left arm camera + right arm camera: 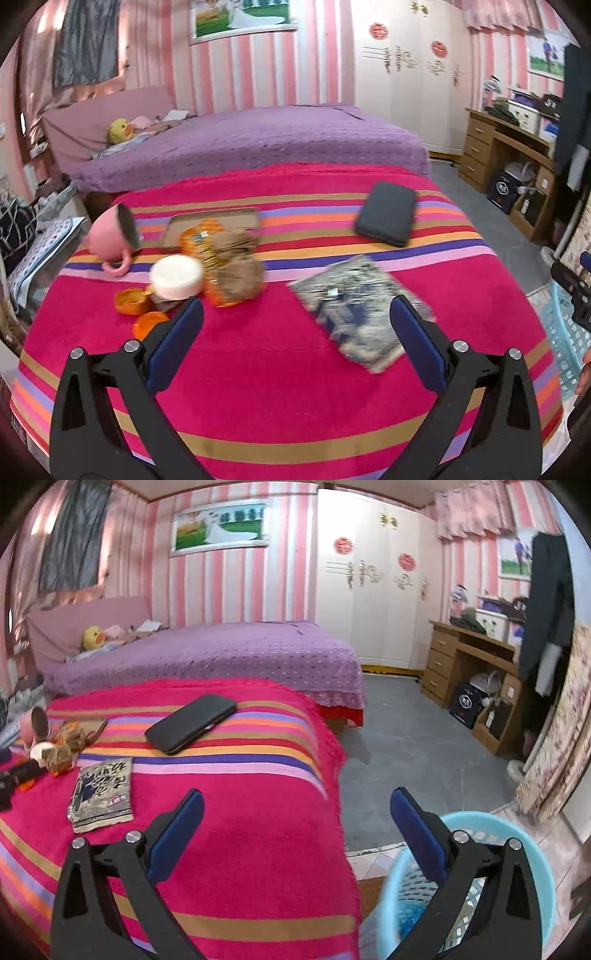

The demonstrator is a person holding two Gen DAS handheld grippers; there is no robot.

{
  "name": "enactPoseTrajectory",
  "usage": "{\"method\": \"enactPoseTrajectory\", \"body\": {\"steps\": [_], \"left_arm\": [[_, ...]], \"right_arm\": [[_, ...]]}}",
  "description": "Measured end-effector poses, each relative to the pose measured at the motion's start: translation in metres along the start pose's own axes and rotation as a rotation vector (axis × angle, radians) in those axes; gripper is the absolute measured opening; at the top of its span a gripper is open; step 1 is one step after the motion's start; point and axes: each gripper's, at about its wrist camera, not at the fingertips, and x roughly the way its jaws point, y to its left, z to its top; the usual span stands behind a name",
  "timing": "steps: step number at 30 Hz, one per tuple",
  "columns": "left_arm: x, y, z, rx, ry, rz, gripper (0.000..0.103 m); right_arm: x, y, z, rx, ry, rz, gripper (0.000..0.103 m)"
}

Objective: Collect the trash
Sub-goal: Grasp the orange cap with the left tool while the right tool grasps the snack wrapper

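A crumpled orange and brown wrapper [229, 258] lies on the striped red cloth [280, 369], with a white round lid [177, 277] and orange peel pieces [135, 302] beside it. My left gripper [295, 314] hovers open above the cloth, just right of this pile, holding nothing. My right gripper [295, 805] is open and empty, over the cloth's right edge. A light blue mesh basket [517, 830] stands on the floor under its right finger. The same trash pile [64, 746] shows far left in the right wrist view.
A pink mug [110, 236] lies on its side by a flat tray [214, 221]. A dark case [388, 218] and a grey printed booklet [358, 310] rest on the cloth. A purple bed [258, 144] lies behind, a wooden desk [469, 664] at right.
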Motion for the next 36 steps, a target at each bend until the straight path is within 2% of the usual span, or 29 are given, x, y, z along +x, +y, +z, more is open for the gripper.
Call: {"method": "enactPoseTrajectory", "body": {"steps": [7,11,15,18,24,28,31,33,36], "left_arm": [[0.015,0.055,-0.013,-0.021,0.046,0.05,0.097],[0.022,0.079,-0.02,-0.046,0.075,0.082,0.097],[0.031,0.1,-0.027,-0.084,0.116,0.078,0.097],[0.04,0.11,-0.031,-0.08,0.141,0.105,0.097],[0.054,0.127,-0.037,-0.119,0.189,0.112,0.097],[0.061,0.134,-0.037,-0.149,0.209,0.09,0.094],[0.066,0.131,-0.035,-0.12,0.212,0.114,0.076],[0.065,0.129,-0.035,-0.107,0.209,0.114,0.056],[0.063,0.128,-0.034,-0.093,0.208,0.102,0.039]], "right_arm": [[0.013,0.043,0.0,0.016,0.039,0.142,0.098],[0.016,0.061,0.0,0.02,0.047,0.167,0.098],[0.025,0.071,0.0,0.044,0.065,0.19,0.098],[0.029,0.078,0.0,0.046,0.068,0.175,0.098],[0.035,0.088,0.0,0.02,0.08,0.121,0.098],[0.039,0.091,0.001,0.027,0.086,0.098,0.098],[0.041,0.096,0.001,0.027,0.091,0.111,0.098],[0.042,0.1,0.001,0.019,0.092,0.124,0.098],[0.043,0.112,0.0,-0.012,0.101,0.151,0.098]]}}
